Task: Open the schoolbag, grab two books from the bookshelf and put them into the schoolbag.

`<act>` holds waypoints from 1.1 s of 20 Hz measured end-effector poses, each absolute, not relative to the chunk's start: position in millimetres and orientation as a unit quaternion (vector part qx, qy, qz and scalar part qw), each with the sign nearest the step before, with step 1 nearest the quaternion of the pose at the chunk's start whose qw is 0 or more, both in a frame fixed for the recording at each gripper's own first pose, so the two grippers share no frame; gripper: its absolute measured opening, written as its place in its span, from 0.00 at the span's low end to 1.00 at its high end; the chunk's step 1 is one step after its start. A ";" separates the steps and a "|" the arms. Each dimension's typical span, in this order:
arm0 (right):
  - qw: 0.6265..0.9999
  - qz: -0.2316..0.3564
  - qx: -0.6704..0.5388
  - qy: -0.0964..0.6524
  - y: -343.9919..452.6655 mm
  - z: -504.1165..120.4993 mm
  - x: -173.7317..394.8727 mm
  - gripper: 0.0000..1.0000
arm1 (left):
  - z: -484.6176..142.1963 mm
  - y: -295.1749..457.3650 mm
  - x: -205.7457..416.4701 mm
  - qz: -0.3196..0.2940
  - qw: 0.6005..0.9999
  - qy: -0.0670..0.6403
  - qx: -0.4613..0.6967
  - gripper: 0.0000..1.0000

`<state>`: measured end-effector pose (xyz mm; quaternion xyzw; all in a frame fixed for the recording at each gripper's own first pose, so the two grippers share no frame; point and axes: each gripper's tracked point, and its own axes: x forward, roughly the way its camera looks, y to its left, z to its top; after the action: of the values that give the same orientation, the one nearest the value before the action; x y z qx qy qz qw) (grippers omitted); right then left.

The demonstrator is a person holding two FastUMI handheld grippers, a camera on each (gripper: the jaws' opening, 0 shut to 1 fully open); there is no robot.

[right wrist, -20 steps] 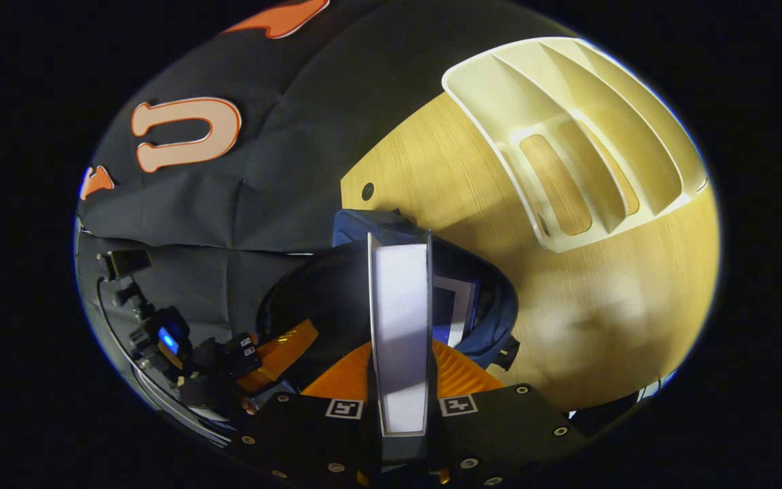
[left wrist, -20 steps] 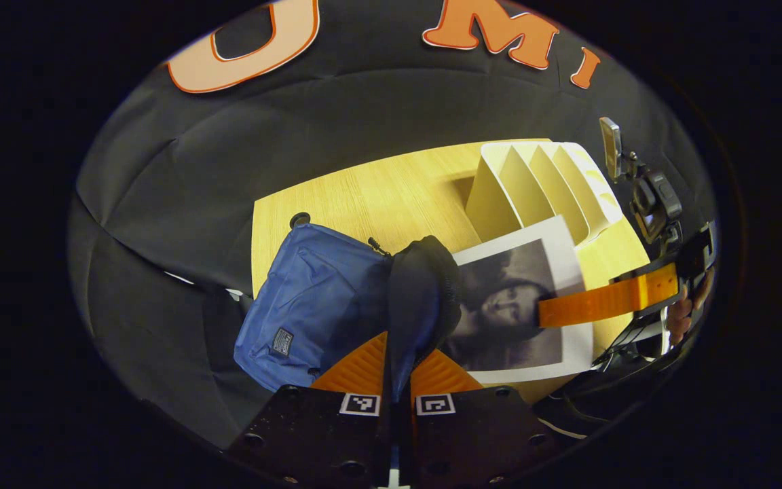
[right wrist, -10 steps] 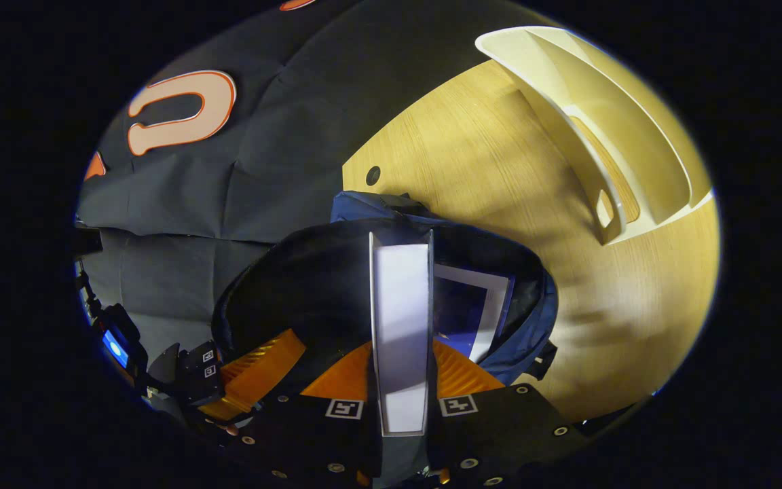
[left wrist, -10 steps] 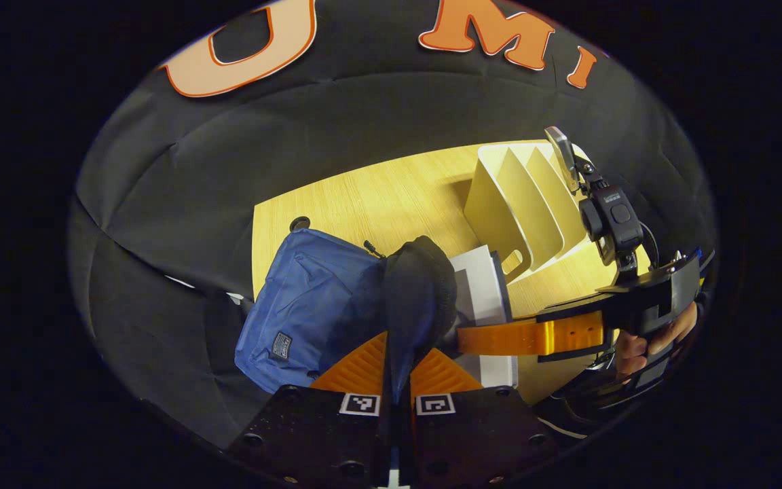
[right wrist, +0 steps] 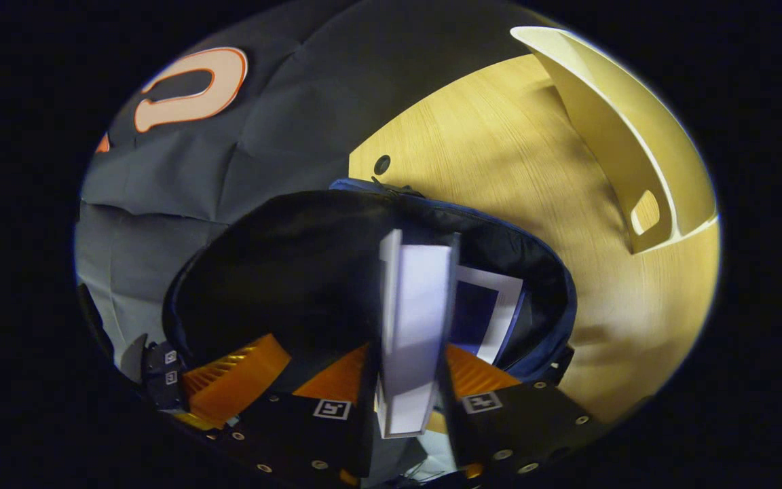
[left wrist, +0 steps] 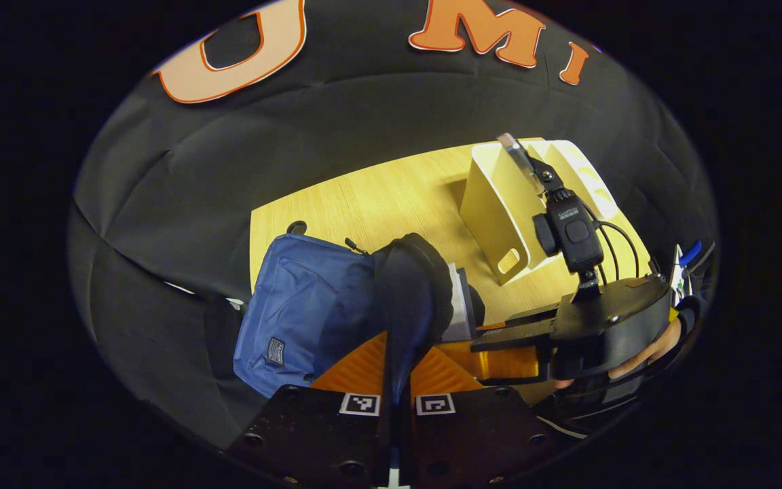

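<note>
Left gripper point(left wrist: 398, 370) fingers are closed, pinching the dark rim of the bag point(left wrist: 309, 309) and holding the mouth open. Bag sits at the table point(left wrist: 377, 200) edge near the booth wall, blue front panel facing left in the left gripper view.

Right gripper point(right wrist: 404, 384) fingers are closed on a book point(right wrist: 415, 326), one finger on each cover, page edge facing the camera. Book's long axis runs straight away from the gripper, far end pointing into the bag point(right wrist: 337, 251) opening; it is tilted slightly right at the top in the right gripper view. Far end is already inside the dark interior. Can't tell whether it touches the bottom.

A second book point(right wrist: 489, 312) is already in the bag, just right of the held one, white border and dark cover visible, leaning against the bag's right wall.

In the left gripper view the right gripper point(left wrist: 499, 346) reaches in from the right, a hand point(left wrist: 642, 350) behind it; the book point(left wrist: 459, 309) edge shows just past the bag rim.

Shelf point(right wrist: 635, 149) stands on the table point(right wrist: 499, 149), well apart from the bag, slots toward the right. In the left gripper view the shelf point(left wrist: 499, 204) is behind the right gripper's camera mount.
</note>
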<state>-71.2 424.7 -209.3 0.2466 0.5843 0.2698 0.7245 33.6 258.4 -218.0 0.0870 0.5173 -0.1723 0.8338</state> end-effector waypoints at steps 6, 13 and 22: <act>0.701 0.255 0.187 0.639 430.6 -227.4 -82.6 0.95 | -219.5 261.0 33.4 -0.165 0.836 0.518 0.081 0.05; 0.702 0.204 0.150 0.666 399.4 -233.2 -79.1 0.97 | -219.3 265.6 32.1 -0.158 0.841 0.514 0.062 0.05; 0.713 0.214 0.179 0.643 370.9 -199.4 -68.7 0.98 | -227.4 260.5 26.4 -0.161 0.839 0.517 0.051 0.05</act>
<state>-68.7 370.9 -199.4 0.1792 0.6433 0.2144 0.7128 26.4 260.5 -227.4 0.0513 0.5171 -0.1615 0.8390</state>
